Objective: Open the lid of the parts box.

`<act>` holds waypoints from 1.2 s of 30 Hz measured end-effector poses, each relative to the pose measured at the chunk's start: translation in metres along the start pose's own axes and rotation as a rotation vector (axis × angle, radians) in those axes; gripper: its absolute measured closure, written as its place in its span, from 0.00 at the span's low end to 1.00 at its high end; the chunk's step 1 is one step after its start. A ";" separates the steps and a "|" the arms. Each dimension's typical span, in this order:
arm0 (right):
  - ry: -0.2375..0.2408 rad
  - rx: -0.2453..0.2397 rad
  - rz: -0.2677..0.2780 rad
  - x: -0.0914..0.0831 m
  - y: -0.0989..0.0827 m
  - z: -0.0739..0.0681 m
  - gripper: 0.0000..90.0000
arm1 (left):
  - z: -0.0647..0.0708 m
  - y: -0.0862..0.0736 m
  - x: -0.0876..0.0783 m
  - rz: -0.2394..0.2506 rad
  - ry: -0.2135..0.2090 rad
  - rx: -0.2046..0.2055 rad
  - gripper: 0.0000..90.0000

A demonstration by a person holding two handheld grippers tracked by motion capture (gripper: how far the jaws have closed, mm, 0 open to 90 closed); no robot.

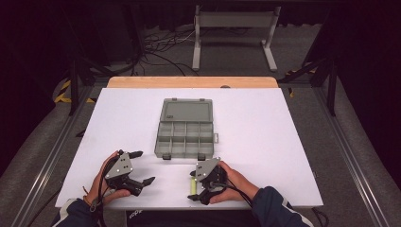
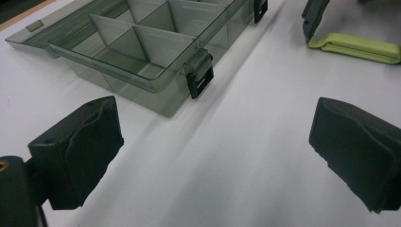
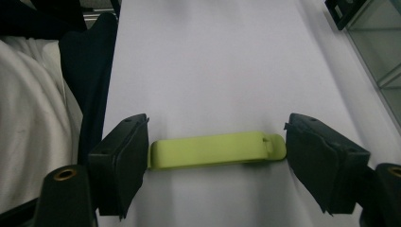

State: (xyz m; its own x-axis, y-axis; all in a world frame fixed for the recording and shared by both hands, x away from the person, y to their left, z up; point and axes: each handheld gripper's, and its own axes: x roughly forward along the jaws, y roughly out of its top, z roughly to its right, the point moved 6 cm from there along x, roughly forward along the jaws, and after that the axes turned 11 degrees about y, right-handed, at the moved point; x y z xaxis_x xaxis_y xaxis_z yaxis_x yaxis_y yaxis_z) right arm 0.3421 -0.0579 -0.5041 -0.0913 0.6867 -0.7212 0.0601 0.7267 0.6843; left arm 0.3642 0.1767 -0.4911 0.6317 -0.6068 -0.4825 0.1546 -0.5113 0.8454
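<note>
Two grippers on the white table (image 1: 265, 142), one in each of my hands. My right gripper (image 3: 215, 156) is at the near edge, jaws straddling the lime-green clip (image 3: 215, 150), which lies flat on the table lengthwise between the pads. One end of the clip looks to be right at the left pad, the other end just shy of the right pad; I can't tell whether there's real contact at either end. No squeeze on it, so I call the right one unclamped around the clip. In the high view the right gripper (image 1: 203, 182) sits just below the near right corner of the box, with the clip (image 1: 193, 185) at its left side.

My left gripper (image 2: 213, 156) is spread wide, nothing between the pads, resting near the table's front left; in the high view it (image 1: 142, 166) points toward the right one.

Grey compartment box (image 1: 184, 135) sits mid-table, lid (image 1: 185, 111) swung open and lying flat on the far side, dividers visible, black latches (image 2: 199, 75) on the near wall. Compartments I can see look empty.
</note>
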 end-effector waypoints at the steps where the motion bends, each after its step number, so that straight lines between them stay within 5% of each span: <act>1: -0.003 0.000 -0.002 0.000 0.000 0.000 0.27 | 0.000 0.000 0.000 0.001 0.000 0.004 0.04; 36: -0.117 0.006 0.045 -0.018 0.004 0.007 0.27 | -0.001 0.001 -0.001 0.018 0.004 -0.007 0.04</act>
State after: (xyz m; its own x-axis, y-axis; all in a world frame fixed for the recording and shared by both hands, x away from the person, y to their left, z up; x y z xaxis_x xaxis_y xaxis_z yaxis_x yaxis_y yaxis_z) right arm 0.3507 -0.0672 -0.4897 0.0279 0.7158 -0.6978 0.0670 0.6951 0.7157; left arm 0.3648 0.1774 -0.4892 0.6372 -0.6138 -0.4661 0.1486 -0.4956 0.8557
